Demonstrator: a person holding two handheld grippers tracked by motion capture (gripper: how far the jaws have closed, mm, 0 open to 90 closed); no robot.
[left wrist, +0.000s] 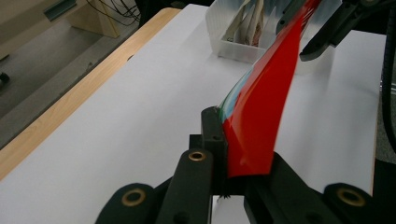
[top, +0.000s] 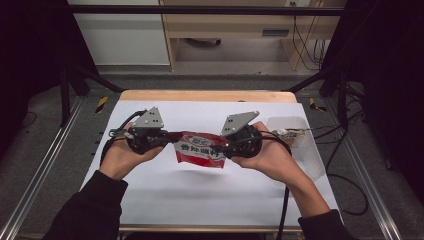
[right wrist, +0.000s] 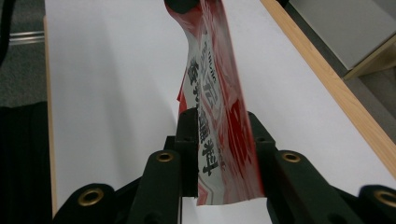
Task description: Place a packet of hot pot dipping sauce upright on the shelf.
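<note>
- Red seasoning packet [top: 200, 149] hangs in the air above the white counter [top: 200, 195], stretched level between the two tools in the high view.
- Left tool [top: 167, 137] has its jaws closed tight on the packet's left end; in the left gripper view the red film [left wrist: 257, 116] is pinched flat between the black jaws and runs away toward the other tool.
- Right tool [top: 226, 145] is at the packet's right end. In the right gripper view the printed packet [right wrist: 219, 121] stands on edge between the jaws, which sit a little apart around it; the left jaw lies against the film, while on the right I cannot tell whether the pad presses on it.
- Each tool is carried by a hand, the left hand [top: 120, 155] and the right hand [top: 270, 155], both coming in from the near edge of the counter.
- Clear plastic box [top: 292, 135] with paper sachets in it stands on the counter just beyond the right hand.
</note>
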